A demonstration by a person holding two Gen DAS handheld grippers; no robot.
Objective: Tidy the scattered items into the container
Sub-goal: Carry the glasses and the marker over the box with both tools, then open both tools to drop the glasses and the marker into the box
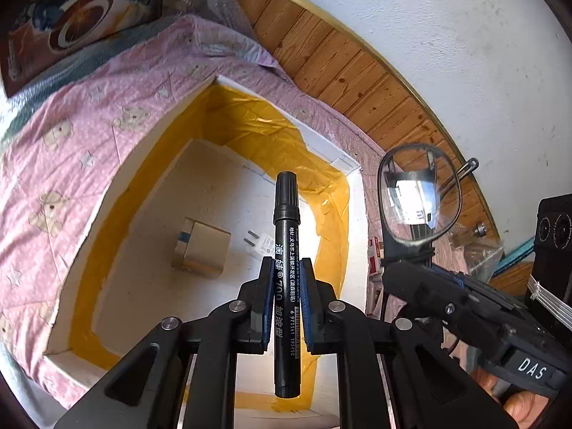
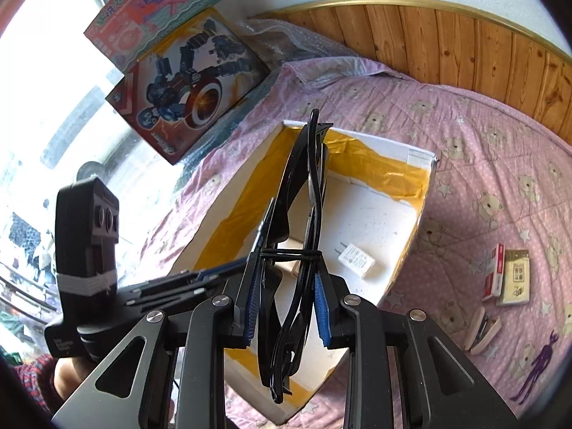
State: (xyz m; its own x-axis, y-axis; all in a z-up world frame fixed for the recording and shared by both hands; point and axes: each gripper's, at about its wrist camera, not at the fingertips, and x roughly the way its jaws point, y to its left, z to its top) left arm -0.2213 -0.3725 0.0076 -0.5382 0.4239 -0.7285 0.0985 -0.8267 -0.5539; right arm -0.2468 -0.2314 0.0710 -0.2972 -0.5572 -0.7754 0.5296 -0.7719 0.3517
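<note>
My left gripper (image 1: 286, 271) is shut on a black marker pen (image 1: 286, 236), held upright over the open white box (image 1: 118, 164) lined with yellow tape. Inside the box lie a small cardboard box (image 1: 202, 248) and a white plug adapter (image 1: 262, 243). My right gripper (image 2: 286, 286) is shut on black folded glasses (image 2: 304, 186), hanging above the same box (image 2: 418, 214), with the adapter (image 2: 357, 260) below. In the left wrist view the glasses' lens (image 1: 418, 193) and the right gripper (image 1: 404, 268) show just right of the box.
The box sits on a pink bear-print quilt (image 2: 500, 164). On the quilt to the right lie small card packs (image 2: 506, 279), a stapler-like clip (image 2: 481, 329) and a purple figure (image 2: 540, 368). Toy boxes (image 2: 186, 85) lean at the back left. Wooden panelling (image 2: 464, 39) runs behind.
</note>
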